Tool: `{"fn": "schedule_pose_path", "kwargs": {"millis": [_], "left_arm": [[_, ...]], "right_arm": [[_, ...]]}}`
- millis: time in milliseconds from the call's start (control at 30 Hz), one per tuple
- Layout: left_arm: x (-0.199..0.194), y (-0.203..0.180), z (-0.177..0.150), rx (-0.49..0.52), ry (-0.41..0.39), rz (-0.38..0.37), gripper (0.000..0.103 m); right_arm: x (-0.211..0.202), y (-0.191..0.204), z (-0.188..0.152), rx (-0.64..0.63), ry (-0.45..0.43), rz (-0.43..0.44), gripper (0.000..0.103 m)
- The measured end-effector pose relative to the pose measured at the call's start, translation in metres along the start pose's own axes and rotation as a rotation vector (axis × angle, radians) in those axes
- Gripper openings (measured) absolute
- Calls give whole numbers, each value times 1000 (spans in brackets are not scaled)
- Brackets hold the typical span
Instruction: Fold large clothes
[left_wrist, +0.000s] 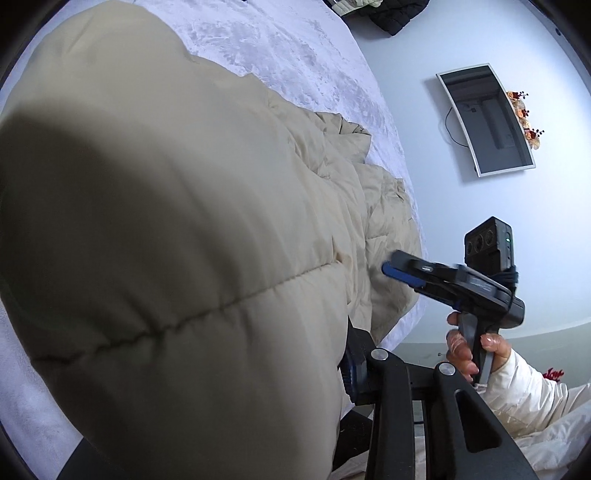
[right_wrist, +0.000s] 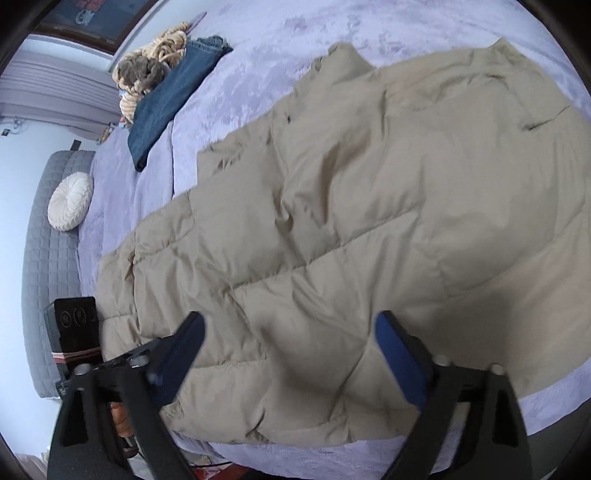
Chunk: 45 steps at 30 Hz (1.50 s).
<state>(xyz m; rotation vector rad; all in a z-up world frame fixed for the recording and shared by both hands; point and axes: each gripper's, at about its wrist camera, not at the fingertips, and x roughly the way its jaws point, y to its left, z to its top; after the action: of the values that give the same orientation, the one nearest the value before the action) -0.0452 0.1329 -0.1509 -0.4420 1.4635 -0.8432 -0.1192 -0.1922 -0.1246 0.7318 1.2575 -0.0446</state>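
A beige quilted coat (right_wrist: 369, 192) lies spread on the bed (right_wrist: 280, 40), reaching from just under the jaws of the right gripper (right_wrist: 290, 339) to far ahead of them. Those jaws stand spread, one finger on each side of a puffed panel near the coat's near edge, and the pads do not press on it. Seen from the left wrist camera, a hand (left_wrist: 461, 350) in a pale sleeve (left_wrist: 524, 387) holds this gripper's handle.

The left gripper (left_wrist: 347, 369) pinches a fold of the coat. Only one blue-padded finger (left_wrist: 356, 369) shows, tight against the fabric. The rest of the fold bulges up and over the other finger, filling most of that view.

Far ahead and to the left of the right jaws lie folded blue jeans (right_wrist: 173, 92) and a tan knitted bundle (right_wrist: 147, 70). A round white cushion (right_wrist: 70, 201) sits to their left on a grey quilted surface (right_wrist: 44, 266). A dark frame (right_wrist: 85, 18) beyond carries pale lettering, too blurred to read. Ahead and to the right of the left jaws, a wall screen (left_wrist: 487, 118) hangs with flowers (left_wrist: 524, 114) beside it.
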Motion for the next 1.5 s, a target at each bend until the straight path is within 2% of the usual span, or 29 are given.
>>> {"fn": "schedule_pose_path", "kwargs": {"millis": [33,100,200,367,467,633,700,800,833,867,933,1100,1167,1300,1367,1400,1467,1500], "left_arm": [[-2,-6,0,-2,-2,6,40],[-9,-19,-2,0,-12,24,40],[-14,-47,-5,17,-27,72,40],[-7,-100,-3,4,-52,155,40],[3,-130,4,-8,-53,179,40],[41,-184,19,39,-5,252,40],[55,-204,25,68,24,263,44],[72,-222,33,94,63,239,61],[82,-231,37,105,76,220,70],[89,-236,39,116,88,204,74],[100,-236,45,136,127,156,74],[148,-242,53,148,212,-63,74],[171,-243,53,158,220,-65,74],[209,-242,54,159,211,16,74],[214,-243,59,177,205,51,74],[221,-248,59,191,203,68,74],[226,-253,59,217,204,92,74],[216,-242,56,226,205,101,74]], "right_arm": [[0,-3,4,4,-4,-4,20],[5,-8,11,-2,-15,4,12],[20,-9,25,-42,-9,18,10],[59,-20,51,-58,50,56,9],[75,-30,61,-56,89,81,3],[84,-42,70,-21,145,155,0],[74,-48,71,-20,154,175,0],[40,-70,68,-3,125,223,0],[29,-80,66,6,108,230,1],[16,-92,62,22,88,232,2],[-5,-116,53,61,54,234,3],[-40,-166,28,161,-10,227,4],[-48,-179,19,197,-27,214,4],[-70,-198,1,267,-67,186,5],[-91,-205,-11,287,-100,164,5],[-102,-206,-16,285,-118,162,7],[-128,-203,-28,257,-158,172,31],[-139,-198,-34,237,-178,181,65]]}}
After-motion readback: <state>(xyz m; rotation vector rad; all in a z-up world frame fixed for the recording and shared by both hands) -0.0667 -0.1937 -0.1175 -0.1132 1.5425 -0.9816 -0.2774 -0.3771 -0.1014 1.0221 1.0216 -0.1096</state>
